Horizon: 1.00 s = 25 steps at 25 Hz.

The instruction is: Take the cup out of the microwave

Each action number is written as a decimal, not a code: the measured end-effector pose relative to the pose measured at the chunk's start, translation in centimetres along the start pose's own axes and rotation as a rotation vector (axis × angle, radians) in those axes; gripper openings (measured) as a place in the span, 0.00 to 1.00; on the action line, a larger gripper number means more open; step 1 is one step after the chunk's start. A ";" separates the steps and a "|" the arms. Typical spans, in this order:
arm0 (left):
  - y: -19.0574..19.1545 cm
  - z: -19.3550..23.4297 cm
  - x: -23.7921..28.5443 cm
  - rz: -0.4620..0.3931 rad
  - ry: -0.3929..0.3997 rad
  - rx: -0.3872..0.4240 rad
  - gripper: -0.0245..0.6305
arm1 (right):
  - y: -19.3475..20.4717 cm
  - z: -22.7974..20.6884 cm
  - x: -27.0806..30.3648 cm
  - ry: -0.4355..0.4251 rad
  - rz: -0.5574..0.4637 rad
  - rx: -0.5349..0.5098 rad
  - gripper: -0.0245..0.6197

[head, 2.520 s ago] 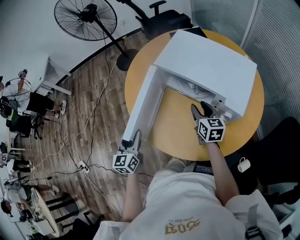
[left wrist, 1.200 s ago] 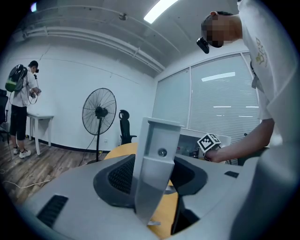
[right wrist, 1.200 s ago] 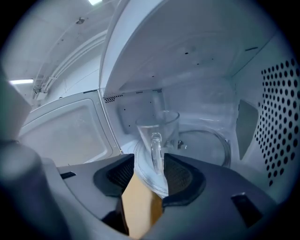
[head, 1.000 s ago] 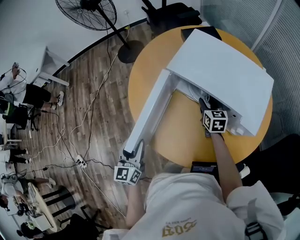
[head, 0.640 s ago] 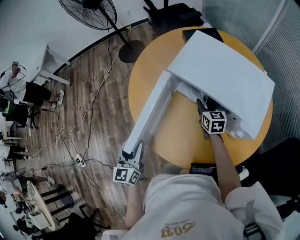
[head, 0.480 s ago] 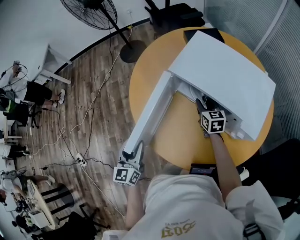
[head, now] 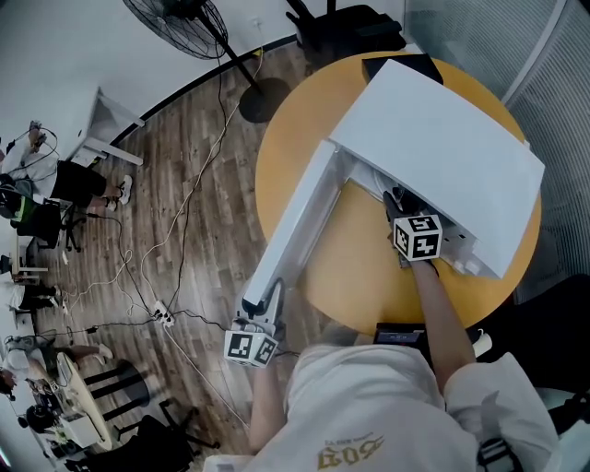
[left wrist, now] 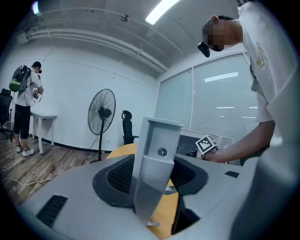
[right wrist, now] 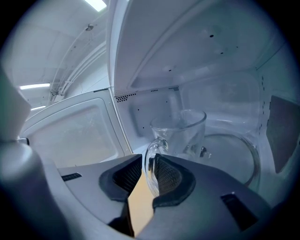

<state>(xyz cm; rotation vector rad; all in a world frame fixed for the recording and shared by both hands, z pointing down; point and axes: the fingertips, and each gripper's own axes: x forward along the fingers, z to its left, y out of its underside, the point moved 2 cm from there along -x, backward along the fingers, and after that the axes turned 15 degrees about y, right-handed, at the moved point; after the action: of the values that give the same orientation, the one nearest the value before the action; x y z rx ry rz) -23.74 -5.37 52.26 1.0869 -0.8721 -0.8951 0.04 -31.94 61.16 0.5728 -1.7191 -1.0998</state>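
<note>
The right gripper (right wrist: 149, 165) has just been closing its jaws, which now pinch the handle of the clear glass cup (right wrist: 183, 131). The cup stands upright on the glass turntable (right wrist: 236, 157) inside the open microwave (head: 442, 138). The left gripper (left wrist: 151, 180) is clamped on the outer edge of the microwave's swung-out door (head: 293, 221).

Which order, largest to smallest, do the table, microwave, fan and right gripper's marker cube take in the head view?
1. table, partly covered.
2. microwave.
3. fan, cropped and farther off, so unsure.
4. marker cube.
</note>
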 end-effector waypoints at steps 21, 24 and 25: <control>0.2 0.0 0.1 -0.001 -0.001 -0.003 0.39 | -0.5 1.8 -0.2 0.012 -0.123 -0.204 0.07; 0.1 0.0 0.1 0.001 -0.001 -0.004 0.39 | -0.5 1.8 -0.5 0.019 -0.131 -0.200 0.07; 0.1 0.1 0.1 0.001 0.000 -0.002 0.39 | -0.5 1.8 -0.5 0.018 -0.133 -0.200 0.07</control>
<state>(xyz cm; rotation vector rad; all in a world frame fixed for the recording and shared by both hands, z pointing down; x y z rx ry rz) -23.80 -5.45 52.39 1.0853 -0.8712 -0.8948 -1.45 -31.03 60.23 0.5746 -1.5509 -1.3395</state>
